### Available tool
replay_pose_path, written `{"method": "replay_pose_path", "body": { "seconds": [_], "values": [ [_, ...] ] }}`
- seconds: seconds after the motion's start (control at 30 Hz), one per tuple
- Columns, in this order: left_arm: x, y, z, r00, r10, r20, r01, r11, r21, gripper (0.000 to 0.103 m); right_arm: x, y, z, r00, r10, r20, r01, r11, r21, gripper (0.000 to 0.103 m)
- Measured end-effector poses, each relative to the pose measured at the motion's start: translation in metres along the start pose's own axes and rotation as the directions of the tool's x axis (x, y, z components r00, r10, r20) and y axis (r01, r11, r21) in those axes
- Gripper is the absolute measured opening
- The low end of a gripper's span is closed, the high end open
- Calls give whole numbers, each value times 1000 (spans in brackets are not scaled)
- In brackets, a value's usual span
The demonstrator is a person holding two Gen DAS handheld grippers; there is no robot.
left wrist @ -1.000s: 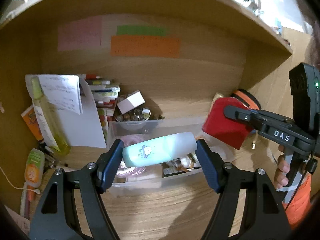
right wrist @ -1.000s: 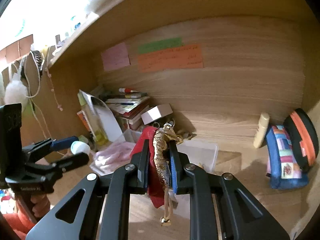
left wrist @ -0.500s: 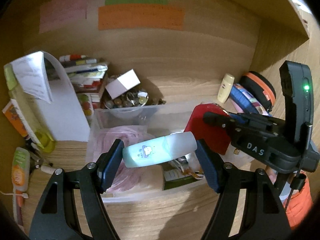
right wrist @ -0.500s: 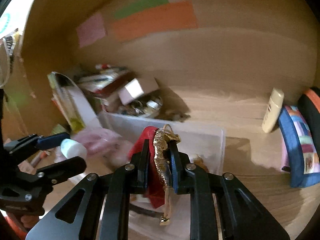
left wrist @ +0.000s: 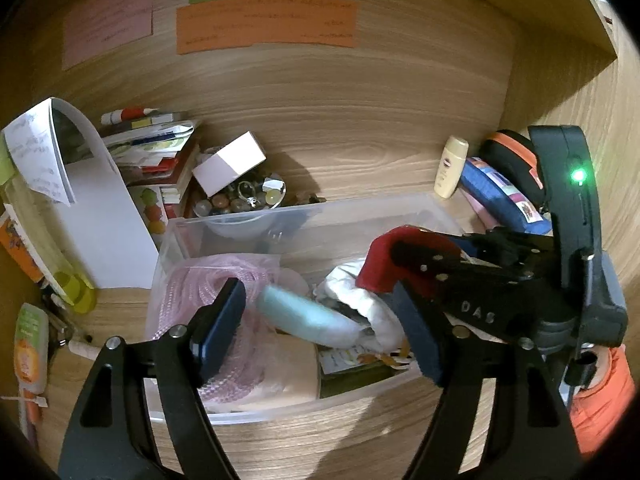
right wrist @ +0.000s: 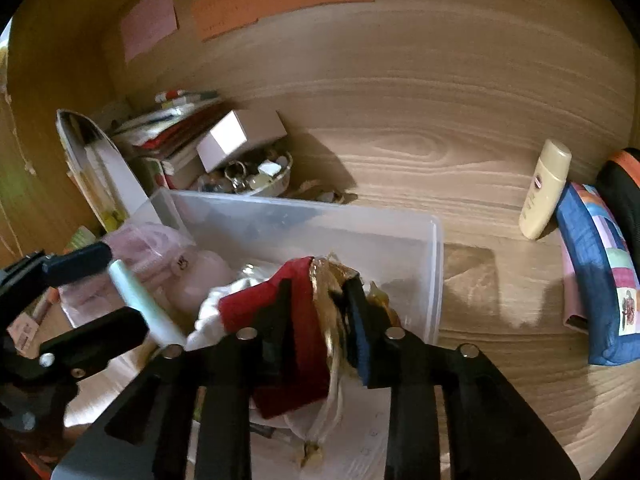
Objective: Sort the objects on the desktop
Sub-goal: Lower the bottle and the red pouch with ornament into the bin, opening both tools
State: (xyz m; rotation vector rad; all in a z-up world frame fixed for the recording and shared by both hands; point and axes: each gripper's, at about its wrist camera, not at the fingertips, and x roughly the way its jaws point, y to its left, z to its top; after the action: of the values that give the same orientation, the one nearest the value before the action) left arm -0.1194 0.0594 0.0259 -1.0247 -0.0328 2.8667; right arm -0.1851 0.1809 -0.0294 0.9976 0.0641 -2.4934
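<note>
A clear plastic bin (left wrist: 240, 222) sits on the wooden desk and holds several items. My left gripper (left wrist: 320, 330) is open over the bin. The mint-green bottle (left wrist: 304, 314) lies blurred between its pads, free of them; it also shows in the right wrist view (right wrist: 140, 300). My right gripper (right wrist: 320, 312) is partly open around a red pouch (right wrist: 280, 320) with a gold cord (right wrist: 332, 316), low over the bin's right half (right wrist: 434, 248). The pouch also shows in the left wrist view (left wrist: 384, 256).
A pink bag (left wrist: 208, 280) and white cloth (left wrist: 360, 284) lie in the bin. A glass bowl of trinkets (left wrist: 244, 200), a white box (left wrist: 228, 162) and stacked books (left wrist: 156, 148) stand behind. A cream bottle (right wrist: 546, 188) and patchwork pouch (right wrist: 600, 280) lie right.
My left gripper has opened and the mint bottle has dropped into the bin. Both grippers moved forward and down over the bin; the right jaws have spread slightly around the red pouch.
</note>
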Motion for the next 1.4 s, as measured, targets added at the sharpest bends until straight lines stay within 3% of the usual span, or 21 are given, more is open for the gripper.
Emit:
{"method": "replay_pose_path", "body": {
  "seconds": [0.23,0.33,0.4,0.5,0.6,0.7,1.07,1.2,1.4],
  "values": [
    [-13,10,3,998,-61,3,61,997,-54,77,-7,9,-2,1000,19,12,-19,999,-27,49],
    [-24,12,3,997,-68,22,69,996,-49,82,-15,5,-1,998,58,30,-58,998,1,61],
    [-31,12,3,998,-50,37,52,998,-39,85,-20,4,1,996,78,38,-79,997,23,70],
    [-41,13,2,998,-23,56,25,999,-25,85,-30,6,5,997,67,41,-68,997,19,70],
    [-52,15,1,997,10,81,-9,1000,-20,93,-43,11,6,998,38,41,-38,999,6,72],
    [-59,18,-2,994,40,100,-39,999,-18,94,-57,16,2,999,17,49,-17,1000,7,87],
    [-63,15,-22,986,129,105,-131,991,13,95,-109,41,-32,994,7,106,-4,1000,-28,90],
    [-62,10,-29,990,110,94,-112,993,24,95,-118,46,-43,992,14,124,-12,1000,-18,99],
    [-61,2,-38,990,117,85,-121,992,41,95,-121,45,-49,993,19,116,-18,1000,-11,100]
  ]
}}
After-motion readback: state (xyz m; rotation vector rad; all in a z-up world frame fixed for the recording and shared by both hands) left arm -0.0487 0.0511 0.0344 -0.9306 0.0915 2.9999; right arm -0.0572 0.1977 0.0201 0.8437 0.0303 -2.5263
